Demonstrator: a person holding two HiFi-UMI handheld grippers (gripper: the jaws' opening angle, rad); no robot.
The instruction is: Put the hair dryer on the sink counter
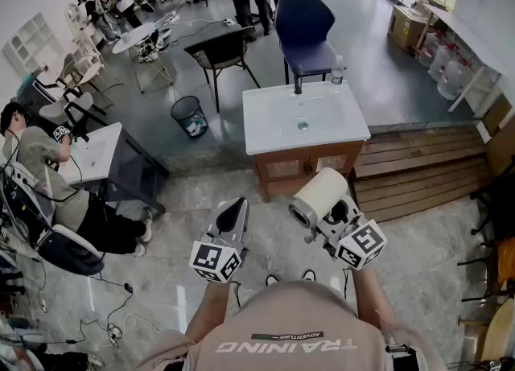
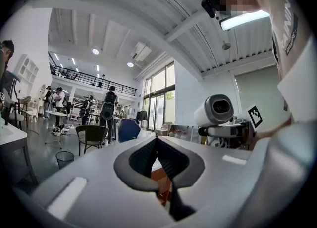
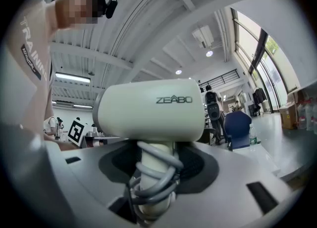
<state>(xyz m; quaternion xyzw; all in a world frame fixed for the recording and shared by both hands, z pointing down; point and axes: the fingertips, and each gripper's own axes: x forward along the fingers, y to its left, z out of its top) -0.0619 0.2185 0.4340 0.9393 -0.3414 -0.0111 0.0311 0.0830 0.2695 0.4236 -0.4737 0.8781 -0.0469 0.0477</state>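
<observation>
1. Transport is going on, in my judgement: the right gripper (image 3: 156,165) is clamping its jaws on the dryer (image 3: 148,111) by the handle, with the grey cord (image 3: 159,170) coiled round that handle inside the grip.
2. The dryer (image 1: 319,195) is hanging in the air over the floor, in front of the counter (image 1: 265,132) and apart from it, so placing is not yet done.
3. The left gripper (image 2: 157,145) is sitting beside it with jaws together on nothing, taking no part.
4. The handle is running back along the right gripper's jaws, roughly level, and the barrel is lying crosswise to them.
5. In the head view the barrel's long axis is slanting from lower left to upper right; its dark, ringed open end is facing the left gripper (image 1: 233,215). Whether that end is outlet or intake, I cannot tell.
6. The next move is probably calling for a reach forward until the dryer is above the counter, then a descent onto a flat strip of rim.
7. The basin (image 1: 302,112) is taking up most of the top, with the tap (image 1: 298,84) and a bottle (image 1: 337,72) at the back, so the left or front rim is looking like the safer spot.
8. Laying the barrel on its side along the rim should be keeping it from rolling into the basin; only then should the jaws be parting.
</observation>
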